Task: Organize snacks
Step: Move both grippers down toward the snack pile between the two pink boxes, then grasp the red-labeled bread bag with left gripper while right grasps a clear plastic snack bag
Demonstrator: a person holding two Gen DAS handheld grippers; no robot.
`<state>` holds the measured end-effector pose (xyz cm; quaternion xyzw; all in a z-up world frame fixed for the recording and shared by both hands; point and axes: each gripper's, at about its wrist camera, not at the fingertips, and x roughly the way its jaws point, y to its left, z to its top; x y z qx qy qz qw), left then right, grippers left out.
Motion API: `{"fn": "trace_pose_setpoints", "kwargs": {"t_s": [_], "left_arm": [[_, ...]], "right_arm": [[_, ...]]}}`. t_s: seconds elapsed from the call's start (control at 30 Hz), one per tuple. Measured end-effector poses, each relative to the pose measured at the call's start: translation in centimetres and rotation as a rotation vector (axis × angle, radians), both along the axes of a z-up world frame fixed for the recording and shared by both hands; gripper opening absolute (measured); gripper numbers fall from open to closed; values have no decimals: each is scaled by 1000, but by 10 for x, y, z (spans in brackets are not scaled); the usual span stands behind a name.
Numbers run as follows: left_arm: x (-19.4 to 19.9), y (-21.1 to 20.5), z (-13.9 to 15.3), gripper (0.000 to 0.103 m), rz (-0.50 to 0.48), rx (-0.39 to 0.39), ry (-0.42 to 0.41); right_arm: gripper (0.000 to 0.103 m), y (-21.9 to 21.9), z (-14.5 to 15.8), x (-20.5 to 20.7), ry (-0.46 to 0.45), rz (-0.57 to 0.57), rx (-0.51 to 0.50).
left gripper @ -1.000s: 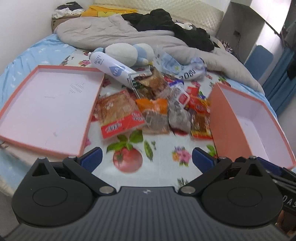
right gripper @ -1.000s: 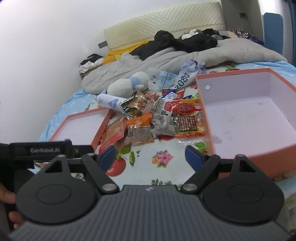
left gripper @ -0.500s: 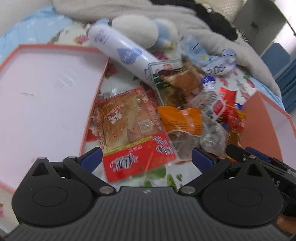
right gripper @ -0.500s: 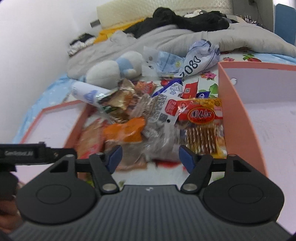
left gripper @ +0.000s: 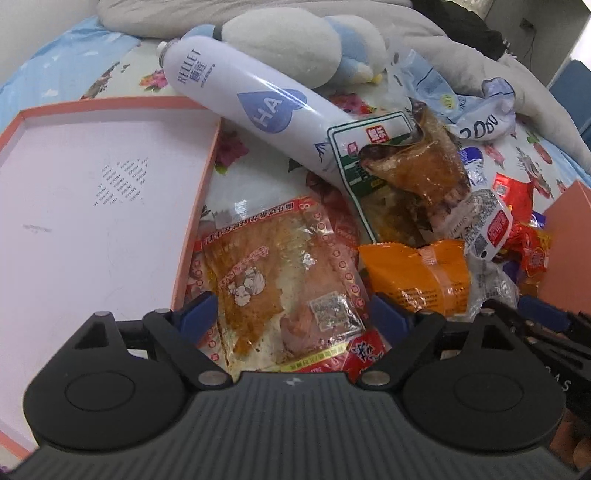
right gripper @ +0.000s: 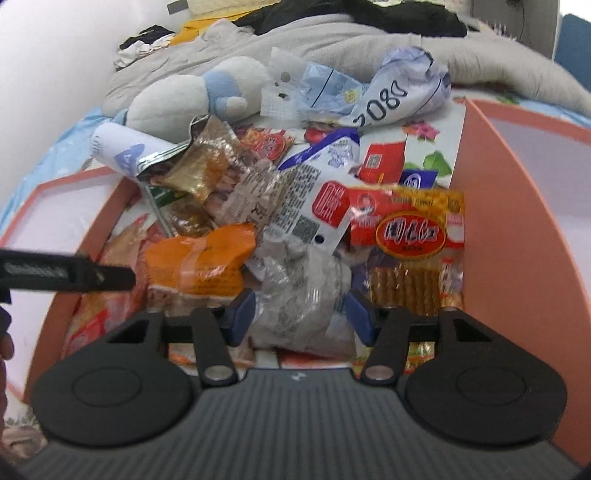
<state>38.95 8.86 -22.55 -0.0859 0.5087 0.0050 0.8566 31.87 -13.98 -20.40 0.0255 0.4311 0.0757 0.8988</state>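
A pile of snack packets lies on the flowered bedsheet between two pink boxes. My left gripper (left gripper: 291, 315) hangs low over a red-and-clear packet of brown snack (left gripper: 280, 280). Its jaws are closing, one blue pad at each side of the packet. My right gripper (right gripper: 300, 317) straddles a crinkled clear-grey packet (right gripper: 299, 295); its jaws are closing too, and the packet fills the gap between them. An orange packet (left gripper: 417, 273) (right gripper: 203, 258) lies between the two. A red-and-yellow packet of sticks (right gripper: 410, 236) rests against the right box.
A shallow pink tray (left gripper: 92, 203) lies to the left and a deeper pink box (right gripper: 535, 221) to the right. A white bottle (left gripper: 251, 107), a plush toy (left gripper: 295, 44), crumpled blue-white bags (right gripper: 388, 96) and a grey blanket (right gripper: 332, 33) lie behind the pile.
Both grippers have come forward and down from the bed's edge onto the snack pile. Both pairs of jaws have narrowed, the right more, and each now has a packet between its pads.
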Motion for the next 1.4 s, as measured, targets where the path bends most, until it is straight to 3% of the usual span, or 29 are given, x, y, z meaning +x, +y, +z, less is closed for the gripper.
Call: {"fn": "trace_pose_setpoints", "kwargs": {"t_s": [0.2, 0.33, 0.47, 0.57, 0.63, 0.73, 1.17, 1.4], "left_arm": [[3, -9, -7, 92, -34, 73, 24], [2, -6, -15, 87, -15, 36, 52], [-3, -2, -22, 83, -10, 20, 35], [-9, -4, -22, 71, -13, 31, 13], [-15, -5, -21, 57, -10, 41, -3], [-25, -2, -19, 47, 1, 20, -31], [-96, 10, 10, 40, 69, -64, -119], [-139, 1, 33, 31, 75, -51, -162]], "right_arm": [[59, 3, -5, 12, 15, 1, -36], [65, 11, -11, 16, 29, 47, -78], [63, 8, -27, 16, 80, 77, -53], [60, 6, -27, 11, 48, 83, -38], [54, 6, -26, 6, 29, 87, -38], [52, 5, -25, -3, 10, 92, -28], [49, 5, -5, -58, -16, 70, 10], [47, -3, 12, -93, -25, 60, 48]]}}
